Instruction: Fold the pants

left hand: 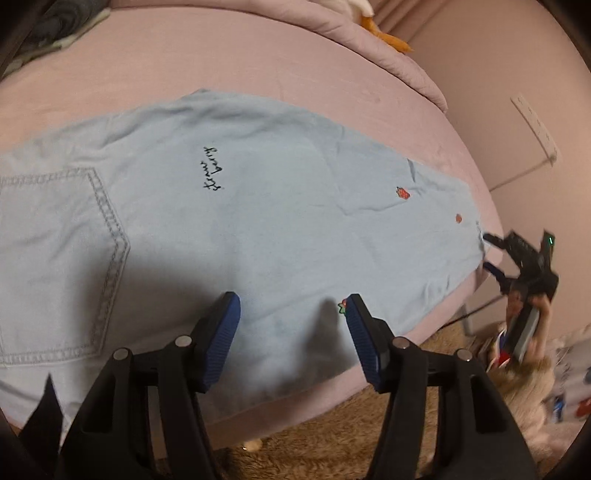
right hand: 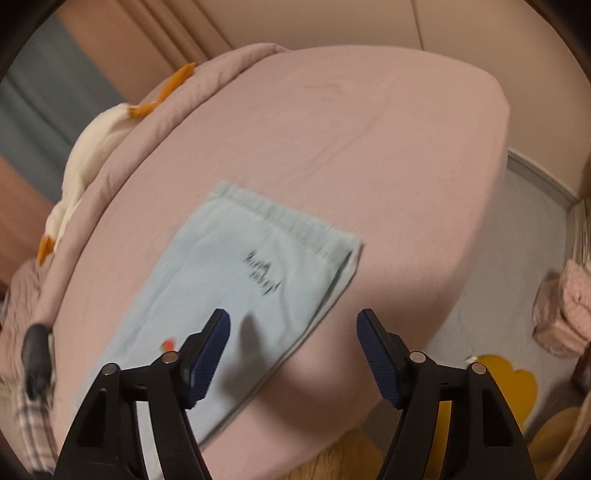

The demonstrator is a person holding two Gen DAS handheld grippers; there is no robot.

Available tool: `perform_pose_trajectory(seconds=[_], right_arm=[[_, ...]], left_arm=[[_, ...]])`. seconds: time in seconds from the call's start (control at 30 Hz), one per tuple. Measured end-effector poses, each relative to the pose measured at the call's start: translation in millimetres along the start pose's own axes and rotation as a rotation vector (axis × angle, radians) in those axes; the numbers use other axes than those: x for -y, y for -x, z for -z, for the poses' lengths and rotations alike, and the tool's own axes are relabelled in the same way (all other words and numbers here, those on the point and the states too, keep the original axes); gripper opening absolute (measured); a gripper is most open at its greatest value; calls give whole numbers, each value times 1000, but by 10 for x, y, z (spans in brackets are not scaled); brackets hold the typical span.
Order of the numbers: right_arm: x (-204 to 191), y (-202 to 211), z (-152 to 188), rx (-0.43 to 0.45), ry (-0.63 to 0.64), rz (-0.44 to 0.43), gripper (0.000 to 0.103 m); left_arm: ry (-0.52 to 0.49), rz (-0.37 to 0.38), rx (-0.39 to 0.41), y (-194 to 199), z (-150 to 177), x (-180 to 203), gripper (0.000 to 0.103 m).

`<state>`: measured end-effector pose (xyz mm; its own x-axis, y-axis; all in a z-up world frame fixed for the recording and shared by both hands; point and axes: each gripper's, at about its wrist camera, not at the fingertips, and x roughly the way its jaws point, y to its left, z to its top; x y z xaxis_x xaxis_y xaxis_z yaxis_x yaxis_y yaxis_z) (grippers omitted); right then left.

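Light-blue pants [left hand: 229,229] lie flat on the pink bed [left hand: 258,74], one leg laid over the other, running along the near edge. Back pocket [left hand: 62,266] sits at the left in the left wrist view, hem end to the right. Black script embroidery [left hand: 214,168] mid-leg, small red strawberry patch [left hand: 403,193] nearer the hem. In the right wrist view the elastic waistband [right hand: 291,221] is the far end; cloth is motion-blurred.

L gripper [left hand: 291,321] hangs over the near side of the leg, fingers spread wide, nothing btwn them, blue pads [left hand: 221,339] above the fabric w/ shadows under. R gripper [right hand: 293,339] also spread wide and empty, left finger over the pants' edge, right finger over bare sheet. From the left wrist view the R gripper [left hand: 489,253] is at the hem corner; can't tell if it touches.

Around: bunched pink quilt [left hand: 388,48] at the far side w/ a white-and-orange plush [right hand: 88,147] on it; grey clothing [left hand: 55,26] at far left corner. Brown fuzzy rug [left hand: 332,443] below the bed edge, yellow mat [right hand: 517,387] on the floor. Nothing lies on the pants.
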<state>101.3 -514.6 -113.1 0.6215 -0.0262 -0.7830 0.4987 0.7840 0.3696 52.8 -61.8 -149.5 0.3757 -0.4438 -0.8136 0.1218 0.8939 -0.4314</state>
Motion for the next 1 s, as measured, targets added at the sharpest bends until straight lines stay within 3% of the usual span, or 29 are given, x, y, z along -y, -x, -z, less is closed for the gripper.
perform_pose_trajectory(seconds=[0.07, 0.13, 0.2, 0.27, 0.33, 0.4, 0.47, 0.57, 0.67, 0.83, 0.93, 1.0], right_arm=[[47, -123, -55, -17, -37, -7, 72], [63, -118, -119, 19, -58, -10, 67], [-1, -145, -161, 34, -63, 28, 31], [-48, -160, -188, 25, -80, -8, 16], [-85, -13, -215, 49, -79, -31, 13], [-264, 251, -215, 118, 2, -46, 13], [-593, 575, -202, 175, 108, -128, 13], [-1223, 1020, 9, 233, 346, -201, 13], [-1880, 1312, 461, 263, 606, -259, 13], [-2672, 1002, 1487, 18, 882, -467, 13], [-2852, 582, 2104, -189, 936, -504, 13], [-2920, 319, 2376, -296, 968, -469, 13]], left_arm=[[-13, -11, -10, -18, 7, 23, 58], [0, -11, -6, -20, 20, 29, 60], [14, -4, 0, -28, 23, 24, 60], [27, 11, -2, -10, 43, 8, 60], [57, 39, -12, 56, 22, -21, 60], [98, 64, -10, 142, 9, -77, 60], [130, 84, 32, 299, -8, -156, 62], [140, 80, 93, 450, -62, -210, 68], [147, 63, 128, 538, -82, -280, 70], [188, 72, 141, 574, -49, -432, 71], [202, 77, 130, 519, -58, -471, 71], [198, 96, 112, 480, -81, -475, 71]])
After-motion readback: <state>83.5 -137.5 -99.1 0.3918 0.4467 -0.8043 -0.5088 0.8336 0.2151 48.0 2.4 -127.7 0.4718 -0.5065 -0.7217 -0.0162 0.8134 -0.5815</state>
